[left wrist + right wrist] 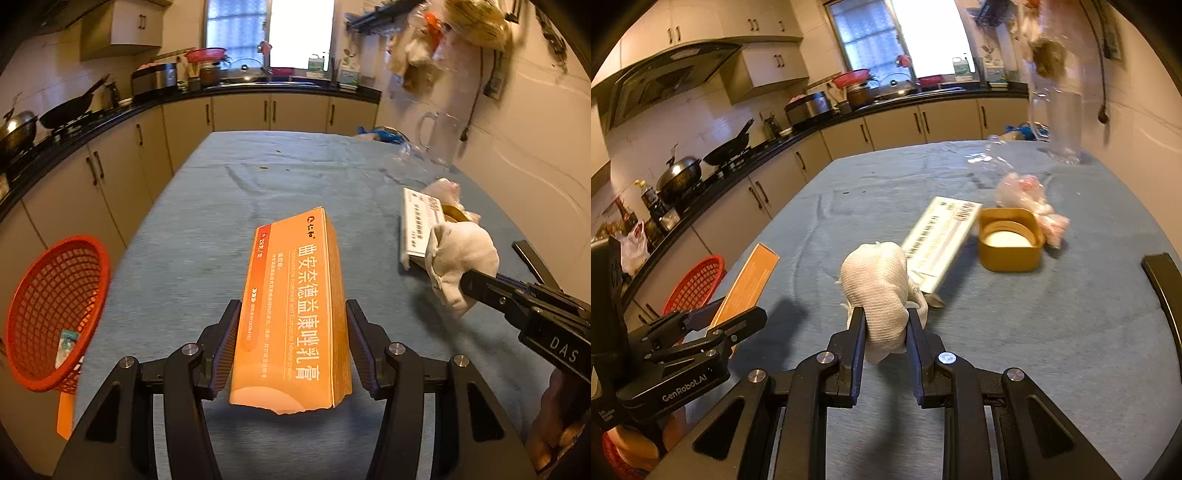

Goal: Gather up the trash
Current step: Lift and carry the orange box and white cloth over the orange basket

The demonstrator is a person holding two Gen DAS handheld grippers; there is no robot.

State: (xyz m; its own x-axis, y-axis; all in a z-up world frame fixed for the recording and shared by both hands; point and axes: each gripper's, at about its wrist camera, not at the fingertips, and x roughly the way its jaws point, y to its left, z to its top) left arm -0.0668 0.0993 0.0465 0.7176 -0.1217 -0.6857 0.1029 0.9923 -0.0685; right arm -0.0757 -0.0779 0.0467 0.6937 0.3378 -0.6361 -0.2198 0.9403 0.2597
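My left gripper [291, 310] is shut on an orange medicine box [295, 302] and holds it above the blue table; the box also shows in the right wrist view [746, 284]. My right gripper [885, 317] is shut on a crumpled white cloth wad [879, 291], seen in the left wrist view [458, 258] at the right. A red mesh basket [51, 314] hangs at the table's left edge with a small wrapper inside. On the table lie a white box [942, 236], a gold square lid [1010, 240] and a crumpled pink-white plastic bag [1030, 199].
The blue tablecloth [280, 177] covers the table. A clear glass jug [1063, 122] and clear plastic wrap [990, 155] stand at the far right. A black chair back [1167, 284] is at the right edge. Kitchen counters with pans run along the left and back.
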